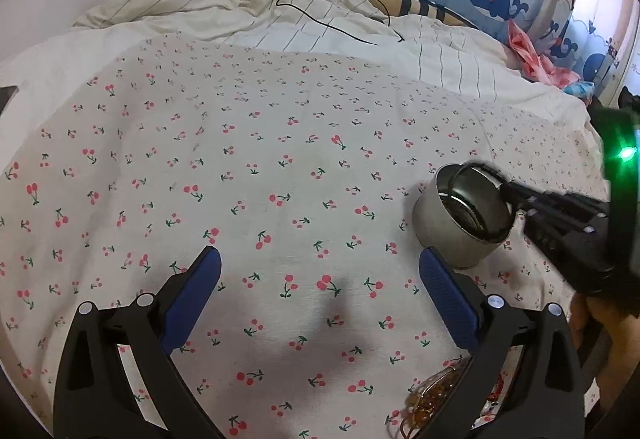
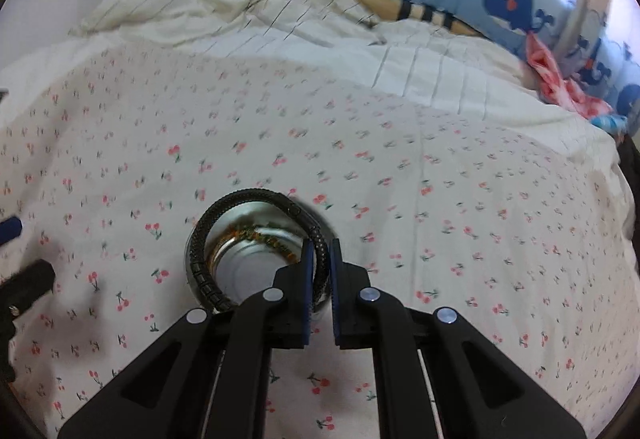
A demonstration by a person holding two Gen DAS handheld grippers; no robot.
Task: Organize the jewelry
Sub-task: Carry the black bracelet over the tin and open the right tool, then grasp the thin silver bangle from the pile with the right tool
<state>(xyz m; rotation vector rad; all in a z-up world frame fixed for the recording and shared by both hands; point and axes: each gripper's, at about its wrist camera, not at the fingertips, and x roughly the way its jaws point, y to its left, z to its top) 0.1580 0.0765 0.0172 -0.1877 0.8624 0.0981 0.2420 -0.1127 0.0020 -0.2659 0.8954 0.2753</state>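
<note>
My right gripper [image 2: 320, 251] is clamped on a black bracelet [image 2: 208, 239], its loop lying roughly flat over the metal tin [image 1: 460, 231] on the cherry-print sheet [image 1: 280, 159]. My left gripper [image 1: 320, 259] gapes wide, empty. I read no writing.

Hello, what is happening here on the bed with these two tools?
A person is sorting jewelry on a cherry-print bedsheet. The right gripper is shut on a black braided bracelet, holding it over the mouth of a round silver metal tin that already contains a beaded piece. The left gripper is open and empty. More amber bead jewelry lies on the sheet near it, not yet sorted.
</note>
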